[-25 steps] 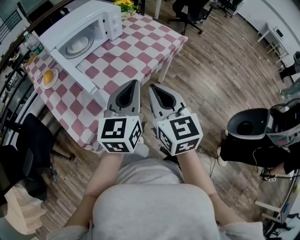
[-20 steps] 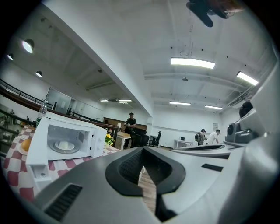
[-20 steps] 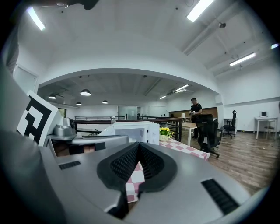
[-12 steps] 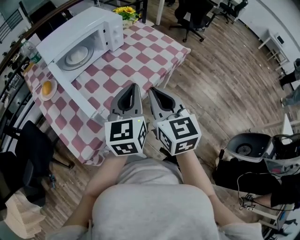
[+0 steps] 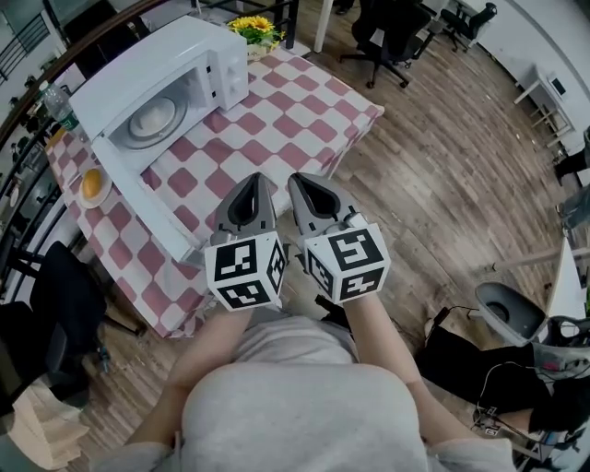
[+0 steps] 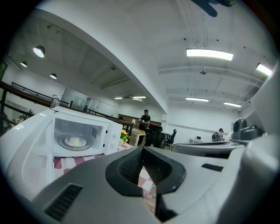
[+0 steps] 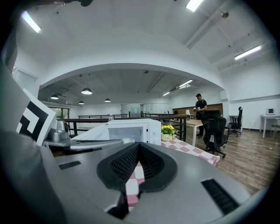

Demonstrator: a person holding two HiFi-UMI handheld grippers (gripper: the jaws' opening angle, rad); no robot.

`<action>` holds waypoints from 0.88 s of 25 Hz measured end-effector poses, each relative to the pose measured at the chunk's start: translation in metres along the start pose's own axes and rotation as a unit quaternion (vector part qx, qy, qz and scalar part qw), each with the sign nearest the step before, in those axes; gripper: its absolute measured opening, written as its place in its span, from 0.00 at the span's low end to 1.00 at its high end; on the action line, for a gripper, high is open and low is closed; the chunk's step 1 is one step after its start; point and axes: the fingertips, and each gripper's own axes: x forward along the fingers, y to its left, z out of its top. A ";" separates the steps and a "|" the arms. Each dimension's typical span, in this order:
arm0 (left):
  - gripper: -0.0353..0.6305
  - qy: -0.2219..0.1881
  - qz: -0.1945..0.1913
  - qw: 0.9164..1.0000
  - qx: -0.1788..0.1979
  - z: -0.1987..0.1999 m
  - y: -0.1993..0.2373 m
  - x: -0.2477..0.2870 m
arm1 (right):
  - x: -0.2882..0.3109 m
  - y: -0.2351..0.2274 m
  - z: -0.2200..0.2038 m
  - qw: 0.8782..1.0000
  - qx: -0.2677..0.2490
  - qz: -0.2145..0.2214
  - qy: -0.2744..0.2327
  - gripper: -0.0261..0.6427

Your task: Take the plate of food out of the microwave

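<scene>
A white microwave stands open on the checkered table, its door swung down toward me. Inside sits a white plate of pale food, which the left gripper view also shows as the plate inside the microwave. My left gripper and right gripper are held side by side over the table's near edge, well short of the microwave. Both are shut and hold nothing. In the gripper views the left gripper and right gripper point about level toward the microwave.
A small plate with an orange lies left of the door. A water bottle stands behind it, yellow flowers at the table's far end. A black chair is at the left, an office chair beyond the table.
Both grippers have moved forward toward the table, and the microwave now lies closer to them in the head view. The jaws have stayed shut.
</scene>
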 end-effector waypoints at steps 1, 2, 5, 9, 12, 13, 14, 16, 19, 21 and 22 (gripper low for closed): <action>0.06 0.001 0.006 1.000 -0.005 -0.001 0.004 0.003 | 0.004 -0.002 0.000 1.000 -0.002 0.004 0.002 0.08; 0.06 0.002 0.012 1.000 -0.010 -0.001 0.008 0.007 | 0.008 -0.004 0.001 1.000 -0.005 0.007 0.004 0.08; 0.06 -0.002 0.032 0.999 -0.019 0.001 0.017 0.019 | 0.020 -0.014 0.003 1.000 -0.011 0.020 0.007 0.08; 0.06 -0.016 0.065 0.997 -0.026 0.011 0.030 0.037 | 0.043 -0.025 0.007 0.999 -0.017 0.049 0.011 0.08; 0.06 -0.026 0.089 0.995 -0.027 0.018 0.038 0.050 | 0.064 -0.031 0.011 0.997 -0.025 0.076 0.011 0.08; 0.06 -0.028 0.097 0.994 -0.028 0.019 0.040 0.055 | 0.072 -0.033 0.013 0.996 -0.028 0.085 0.011 0.08; 0.06 -0.030 0.105 0.994 -0.030 0.019 0.043 0.059 | 0.079 -0.035 0.015 0.995 -0.032 0.094 0.010 0.08; 0.06 -0.032 0.121 0.992 -0.034 0.020 0.048 0.067 | 0.093 -0.038 0.019 0.993 -0.038 0.112 0.009 0.08; 0.06 -0.037 0.145 0.988 -0.038 0.022 0.056 0.075 | 0.112 -0.042 0.024 0.990 -0.037 0.139 0.009 0.08; 0.06 -0.044 0.164 0.985 -0.044 0.025 0.063 0.079 | 0.123 -0.041 0.026 0.986 -0.040 0.160 0.009 0.08; 0.06 -0.048 0.174 0.982 -0.048 0.026 0.066 0.082 | 0.128 -0.041 0.027 0.984 -0.043 0.171 0.008 0.08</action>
